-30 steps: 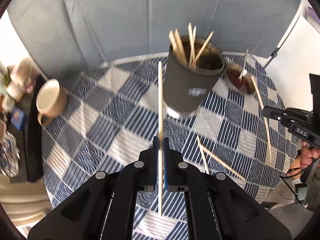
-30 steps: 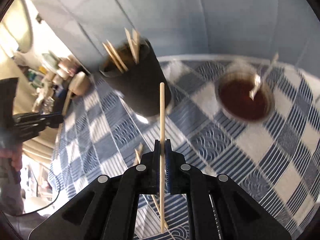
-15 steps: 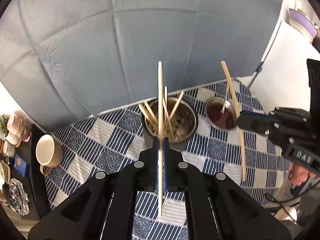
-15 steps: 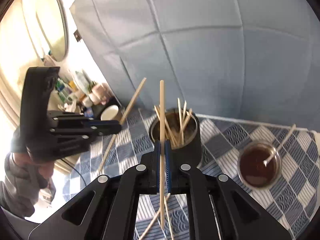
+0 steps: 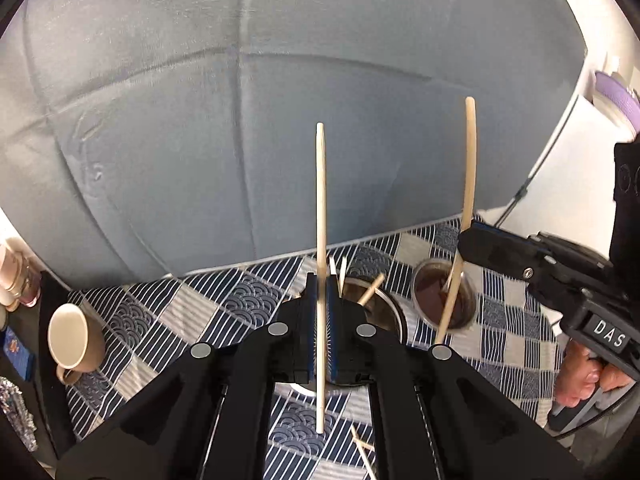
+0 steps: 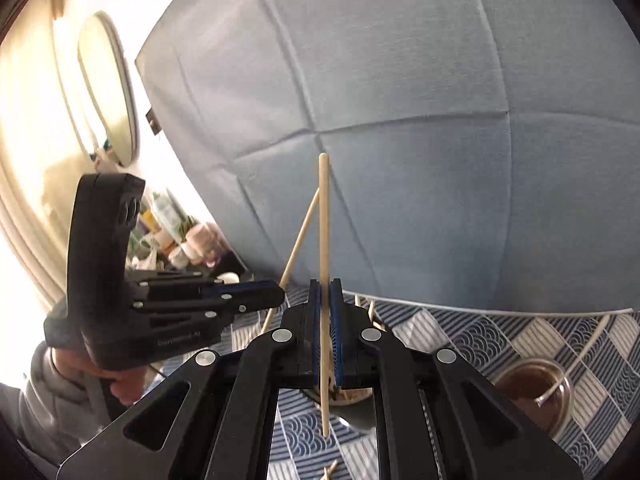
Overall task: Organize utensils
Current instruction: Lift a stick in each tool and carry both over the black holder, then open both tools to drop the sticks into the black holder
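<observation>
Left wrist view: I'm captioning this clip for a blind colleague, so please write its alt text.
The left tongs clamp an upright wooden chopstick above a metal utensil holder on a blue checked tablecloth. At right, the right tongs hold another chopstick near a bowl of brown sauce.

Grey-blue padded backdrop [image 5: 248,128]; checked tablecloth [image 5: 208,304]; oval mirror [image 6: 108,88], bright light left.
</observation>
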### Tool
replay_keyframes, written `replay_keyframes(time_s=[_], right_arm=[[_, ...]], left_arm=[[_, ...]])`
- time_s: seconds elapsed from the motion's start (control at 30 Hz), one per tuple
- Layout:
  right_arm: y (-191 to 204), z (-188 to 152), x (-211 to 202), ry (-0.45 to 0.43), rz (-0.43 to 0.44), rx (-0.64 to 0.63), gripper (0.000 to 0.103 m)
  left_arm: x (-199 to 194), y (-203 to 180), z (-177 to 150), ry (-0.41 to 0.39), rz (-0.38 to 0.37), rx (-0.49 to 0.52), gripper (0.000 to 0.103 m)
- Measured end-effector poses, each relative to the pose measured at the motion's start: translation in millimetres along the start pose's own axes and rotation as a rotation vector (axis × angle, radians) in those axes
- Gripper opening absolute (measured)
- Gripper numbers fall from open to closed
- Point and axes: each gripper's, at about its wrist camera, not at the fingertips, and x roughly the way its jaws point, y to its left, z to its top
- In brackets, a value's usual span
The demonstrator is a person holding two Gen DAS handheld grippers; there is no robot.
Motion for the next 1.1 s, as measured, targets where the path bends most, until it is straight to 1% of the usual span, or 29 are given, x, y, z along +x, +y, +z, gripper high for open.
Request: replay_keyframes(time_s=[0.07, 0.2, 0.27, 0.37, 0.4, 0.47, 0.53, 0.63, 0.67, 0.73, 0.83, 0.87, 0.93, 1.03, 1.1], right_arm=[[-2, 3, 6, -0.006, 0.013, 0.003, 0.005], [-7, 8, 23, 0.001, 0.008, -0.002, 0.005], [-9, 7, 29, 0.009, 0.007, 0.002, 0.005], [-14, 2, 35, 0.02, -0.004, 0.004, 0.005], [-16, -1, 38, 0.035, -0.009, 0.007, 0.005], [-19, -7, 43, 0.062, -0.015, 0.007, 0.005], [-21, -14, 47, 0.089, -0.02, 0.009, 0.005], [-28, -23, 49, 0.12, -0.019, 0.045, 0.005], [-31, -25, 49, 0.123, -0.027, 0.056, 0.008], [-34, -27, 49, 0.131, -0.032, 0.079, 0.009], [-37, -28, 46, 0.128, -0.029, 0.104, 0.009], [-37, -27, 46, 0.128, -0.036, 0.103, 0.009], [-35, -26, 43, 0.122, -0.05, 0.096, 0.011], [-33, -25, 37, 0.112, -0.061, 0.092, 0.028], [-29, -26, 33, 0.109, -0.067, 0.081, 0.029]], left_arm=[[9, 5, 7, -0.002, -0.018, -0.011, 0.005], [19, 11, 16, -0.035, -0.045, -0.036, 0.005], [21, 13, 17, -0.084, -0.052, -0.057, 0.005], [22, 11, 13, -0.174, -0.072, -0.051, 0.005], [24, 11, 10, -0.186, -0.085, -0.051, 0.005], [34, 10, 0, -0.191, -0.11, -0.058, 0.005], [42, 10, -6, -0.179, -0.112, -0.059, 0.005], [53, 14, -20, -0.169, -0.112, -0.064, 0.005], [52, 15, -25, -0.184, -0.1, -0.074, 0.005], [48, 17, -29, -0.203, -0.099, -0.079, 0.005], [40, 19, -28, -0.219, -0.079, -0.08, 0.016], [38, 19, -28, -0.228, -0.077, -0.081, 0.023], [31, 23, -30, -0.243, -0.061, -0.093, 0.033], [22, 27, -32, -0.255, -0.051, -0.107, 0.037], [19, 29, -32, -0.256, -0.04, -0.104, 0.037]])
